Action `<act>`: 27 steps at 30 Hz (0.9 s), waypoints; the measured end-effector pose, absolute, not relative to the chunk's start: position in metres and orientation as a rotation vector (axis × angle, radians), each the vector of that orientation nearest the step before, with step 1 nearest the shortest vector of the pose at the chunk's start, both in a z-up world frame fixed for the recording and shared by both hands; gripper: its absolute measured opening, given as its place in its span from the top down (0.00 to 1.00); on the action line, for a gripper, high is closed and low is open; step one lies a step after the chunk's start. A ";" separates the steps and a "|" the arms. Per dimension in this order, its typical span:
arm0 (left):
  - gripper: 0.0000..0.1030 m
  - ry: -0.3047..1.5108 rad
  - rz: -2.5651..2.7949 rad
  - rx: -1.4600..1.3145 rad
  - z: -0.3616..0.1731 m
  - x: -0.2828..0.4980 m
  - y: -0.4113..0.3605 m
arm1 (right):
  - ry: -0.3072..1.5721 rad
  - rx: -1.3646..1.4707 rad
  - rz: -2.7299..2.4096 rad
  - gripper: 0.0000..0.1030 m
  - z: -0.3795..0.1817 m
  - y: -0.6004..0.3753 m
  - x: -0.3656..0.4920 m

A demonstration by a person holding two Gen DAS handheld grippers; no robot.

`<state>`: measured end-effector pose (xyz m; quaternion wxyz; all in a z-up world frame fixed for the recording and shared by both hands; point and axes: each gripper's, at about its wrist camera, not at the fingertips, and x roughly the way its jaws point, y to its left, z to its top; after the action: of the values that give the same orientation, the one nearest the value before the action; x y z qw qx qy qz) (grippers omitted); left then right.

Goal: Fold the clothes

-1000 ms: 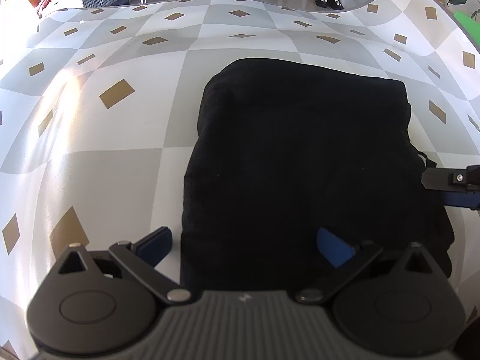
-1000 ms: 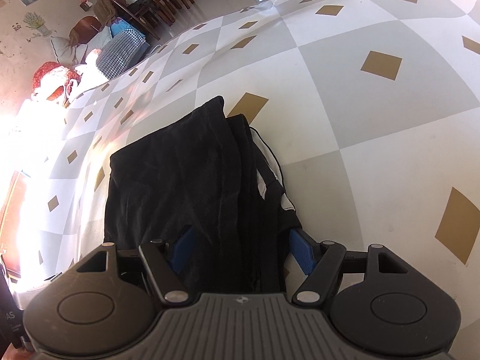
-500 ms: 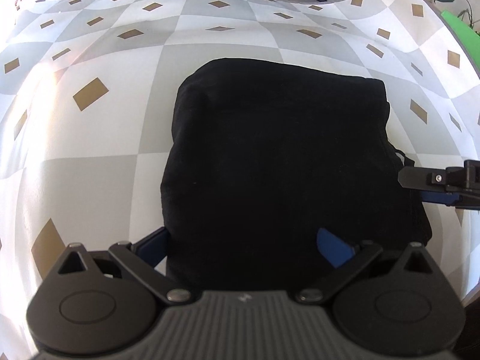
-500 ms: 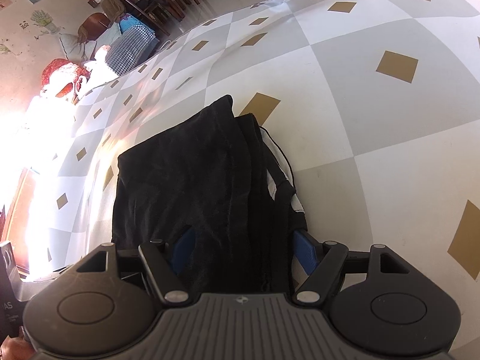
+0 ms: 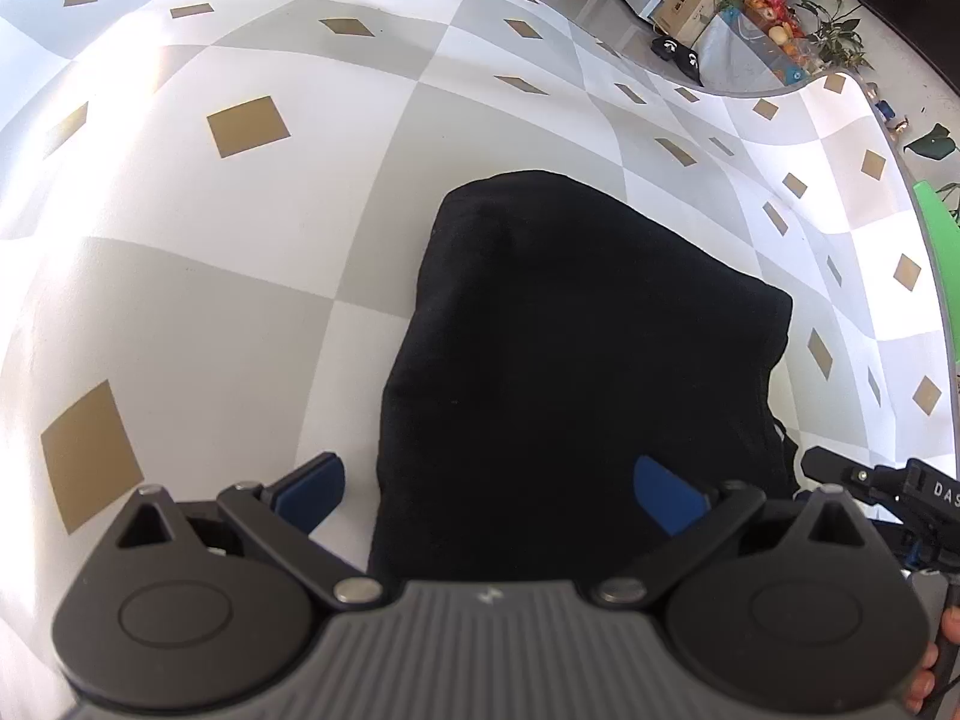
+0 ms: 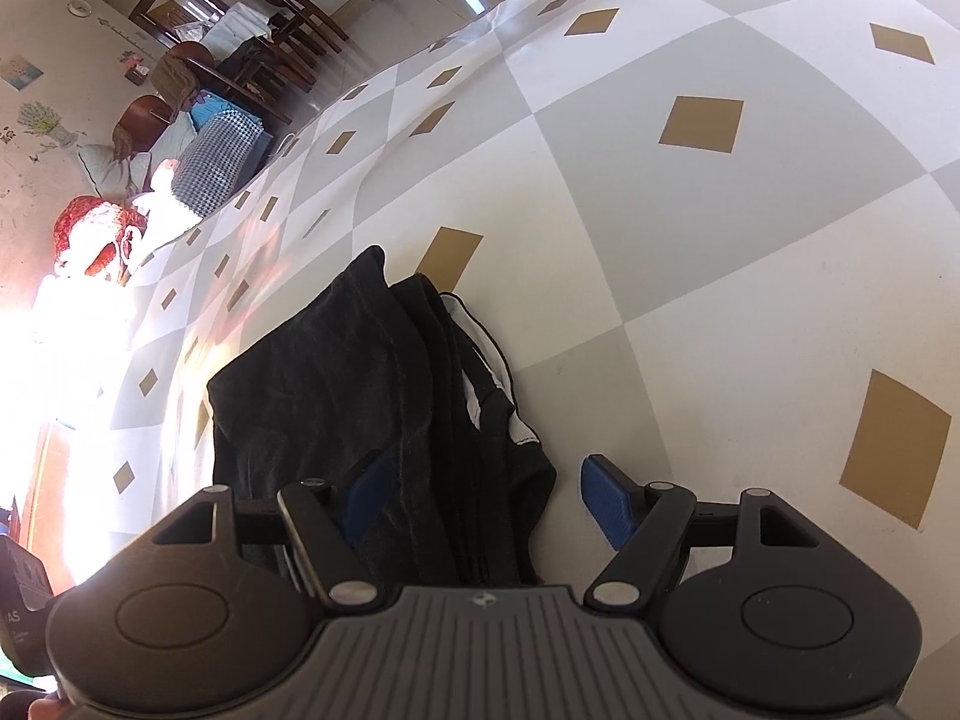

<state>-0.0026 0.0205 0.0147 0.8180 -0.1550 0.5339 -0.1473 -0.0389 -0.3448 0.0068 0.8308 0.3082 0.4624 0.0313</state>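
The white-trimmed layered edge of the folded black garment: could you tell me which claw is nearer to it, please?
Right. The right claw straddles that white-trimmed edge, open. The left claw, also open, straddles the folded black garment at its opposite, plain side.

I'm looking at the garment (image 5: 576,372), black and folded into a thick, roughly rectangular bundle, lying flat on the checked cloth (image 5: 198,312) well in from its edges. From the right wrist I'm seeing its stacked layers along one side (image 6: 384,420), with a white inner patch and a thin black cord peeking out there.
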 end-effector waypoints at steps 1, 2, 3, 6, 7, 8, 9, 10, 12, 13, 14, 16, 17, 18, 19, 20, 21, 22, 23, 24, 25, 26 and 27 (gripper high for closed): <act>0.00 1.138 -0.326 -0.340 0.013 0.000 0.021 | 0.980 0.655 0.070 0.31 0.006 -0.344 -0.039; 0.00 1.139 -0.338 -0.351 0.012 0.003 0.021 | 0.980 0.656 0.074 0.31 0.006 -0.343 -0.038; 0.00 1.140 -0.348 -0.360 0.011 0.005 0.021 | 0.979 0.656 0.078 0.31 0.006 -0.342 -0.038; 0.00 1.141 -0.363 -0.382 0.009 0.008 0.021 | 0.979 0.659 0.085 0.31 0.005 -0.340 -0.036; 0.00 1.141 -0.363 -0.391 0.009 0.009 0.022 | 0.978 0.662 0.085 0.31 0.004 -0.340 -0.036; 0.00 1.142 -0.364 -0.400 0.008 0.010 0.023 | 0.977 0.665 0.085 0.31 0.004 -0.339 -0.036; 0.00 1.141 -0.364 -0.411 0.008 0.011 0.024 | 0.976 0.670 0.086 0.31 0.003 -0.340 -0.036; 0.00 1.141 -0.365 -0.421 0.007 0.011 0.024 | 0.973 0.670 0.090 0.31 0.003 -0.339 -0.035; 0.00 1.140 -0.368 -0.437 0.007 0.012 0.027 | 0.969 0.668 0.098 0.31 0.002 -0.337 -0.034; 0.00 1.139 -0.370 -0.441 0.006 0.013 0.027 | 0.966 0.667 0.102 0.31 0.002 -0.336 -0.034; 0.00 1.138 -0.370 -0.444 0.006 0.014 0.027 | 0.964 0.666 0.105 0.31 0.002 -0.336 -0.033; 0.00 1.132 -0.376 -0.437 0.006 0.016 0.025 | 0.960 0.660 0.115 0.31 0.001 -0.333 -0.031; 0.00 1.129 -0.380 -0.432 0.006 0.017 0.023 | 0.959 0.654 0.122 0.31 0.001 -0.332 -0.030; 0.00 1.126 -0.385 -0.425 0.006 0.018 0.022 | 0.957 0.648 0.128 0.31 0.001 -0.330 -0.029; 0.00 1.122 -0.390 -0.419 0.005 0.019 0.020 | 0.957 0.637 0.135 0.31 0.001 -0.328 -0.028; 0.00 1.118 -0.397 -0.414 0.005 0.020 0.018 | 0.956 0.625 0.141 0.31 0.001 -0.326 -0.026; 0.00 1.115 -0.406 -0.407 0.005 0.020 0.016 | 0.954 0.618 0.147 0.31 0.001 -0.324 -0.025; 0.00 1.113 -0.421 -0.395 0.005 0.020 0.013 | 0.953 0.611 0.154 0.31 0.001 -0.321 -0.023; 0.00 1.111 -0.436 -0.384 0.005 0.021 0.010 | 0.952 0.604 0.160 0.31 0.001 -0.319 -0.022; 0.00 1.109 -0.452 -0.374 0.005 0.021 0.006 | 0.950 0.597 0.166 0.31 0.001 -0.317 -0.020; 0.00 1.107 -0.470 -0.371 0.005 0.021 0.003 | 0.949 0.599 0.176 0.31 0.000 -0.315 -0.019; 0.00 1.104 -0.482 -0.375 0.004 0.020 0.000 | 0.949 0.603 0.187 0.31 -0.001 -0.313 -0.017; 0.00 1.101 -0.490 -0.382 0.004 0.021 -0.001 | 0.948 0.607 0.197 0.31 -0.002 -0.311 -0.016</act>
<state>0.0206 -0.0009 0.0036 0.8067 -0.1786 0.5147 -0.2289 -0.0160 -0.3113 -0.0019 0.8412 0.2873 0.4486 0.0932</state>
